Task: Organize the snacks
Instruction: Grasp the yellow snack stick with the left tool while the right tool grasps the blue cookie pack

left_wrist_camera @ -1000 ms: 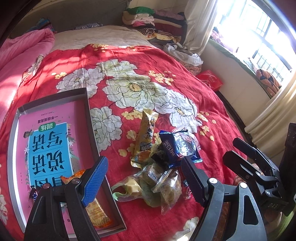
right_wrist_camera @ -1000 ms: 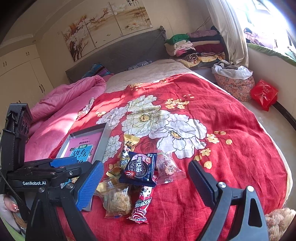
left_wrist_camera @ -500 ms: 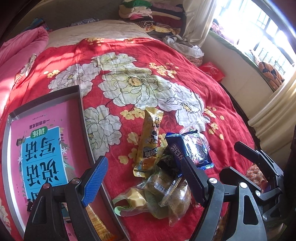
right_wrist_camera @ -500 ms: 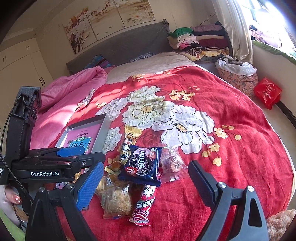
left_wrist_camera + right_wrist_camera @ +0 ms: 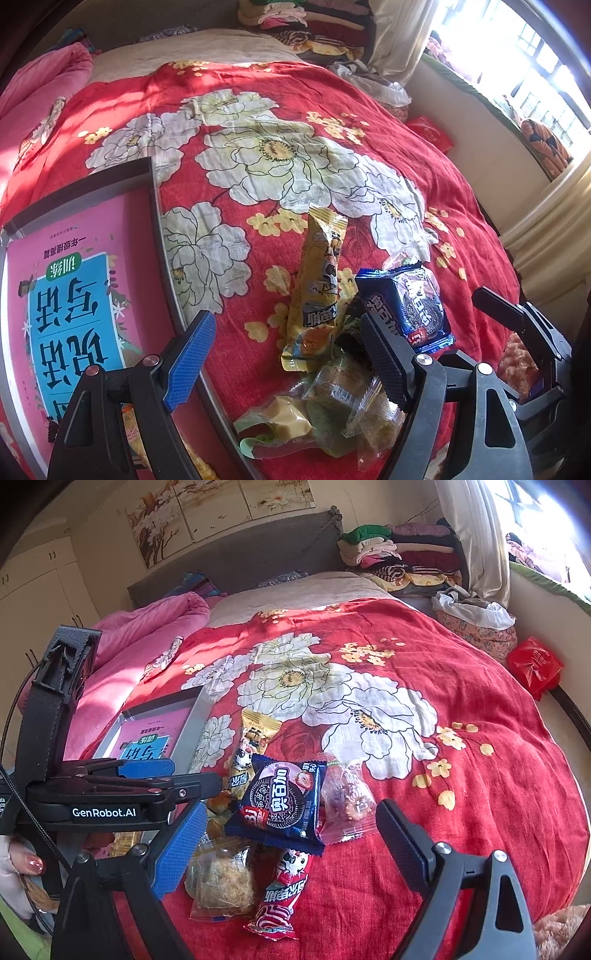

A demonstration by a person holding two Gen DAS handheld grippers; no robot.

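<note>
A pile of snacks lies on the red flowered bedspread: a blue Oreo pack (image 5: 282, 805) (image 5: 413, 306), a yellow wafer pack (image 5: 319, 284) (image 5: 249, 749), a clear bag with a brown pastry (image 5: 347, 801), a red stick pack (image 5: 282, 897), a floss cake bag (image 5: 221, 880) and clear green-tinted bags (image 5: 325, 406). A grey tray (image 5: 155, 206) (image 5: 201, 709) with a pink book inside lies to the left. My left gripper (image 5: 288, 354) is open just above the near snacks. My right gripper (image 5: 288, 845) is open, low over the pile.
A pink quilt (image 5: 147, 627) lies at the bed's left. Folded clothes (image 5: 399, 550) are stacked by the headboard. A red bag (image 5: 535, 664) sits on the floor at the right, below the window sill. An orange snack (image 5: 129, 432) lies in the tray.
Both grippers have moved forward and lower toward the snack pile. Both stay open. The snacks have not moved.
</note>
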